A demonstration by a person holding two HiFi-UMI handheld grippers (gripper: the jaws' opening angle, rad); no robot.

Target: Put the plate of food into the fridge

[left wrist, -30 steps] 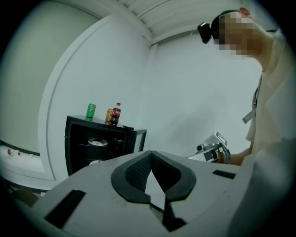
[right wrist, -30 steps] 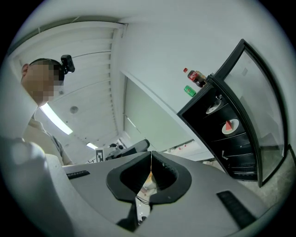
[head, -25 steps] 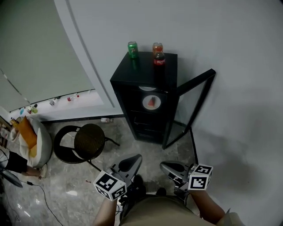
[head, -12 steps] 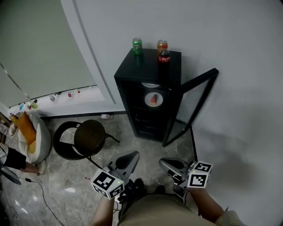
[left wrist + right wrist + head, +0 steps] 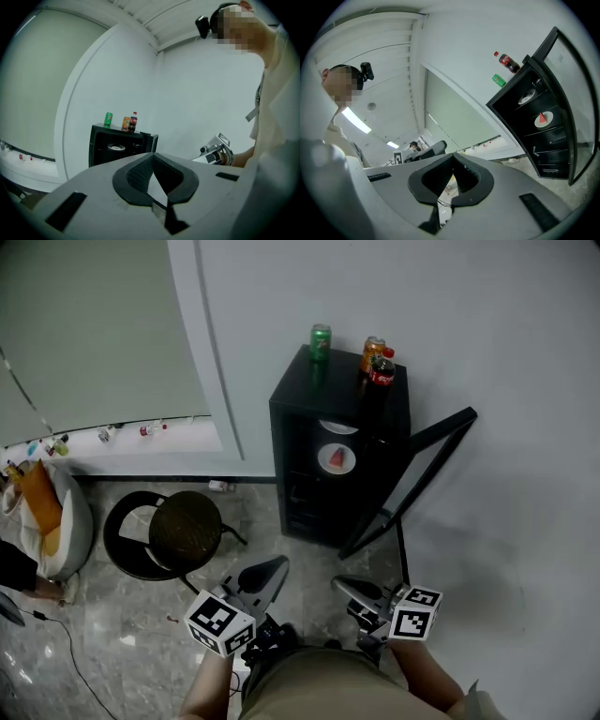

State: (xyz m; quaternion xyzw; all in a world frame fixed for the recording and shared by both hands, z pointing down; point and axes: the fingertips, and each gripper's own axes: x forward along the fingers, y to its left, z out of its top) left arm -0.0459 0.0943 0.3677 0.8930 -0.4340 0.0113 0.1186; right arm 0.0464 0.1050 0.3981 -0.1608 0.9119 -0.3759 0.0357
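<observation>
Glossy marble floor (image 5: 112, 662), boxy black fridge (image 5: 339, 390), round plate (image 5: 337, 458) inside

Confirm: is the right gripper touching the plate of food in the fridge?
Apart. Head view shows the plate on a fridge shelf, with bare floor between the fridge and the right gripper.

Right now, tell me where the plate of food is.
In the head view, the plate of food sits right of centre, on a shelf inside the open fridge, just under a second plate.
</observation>
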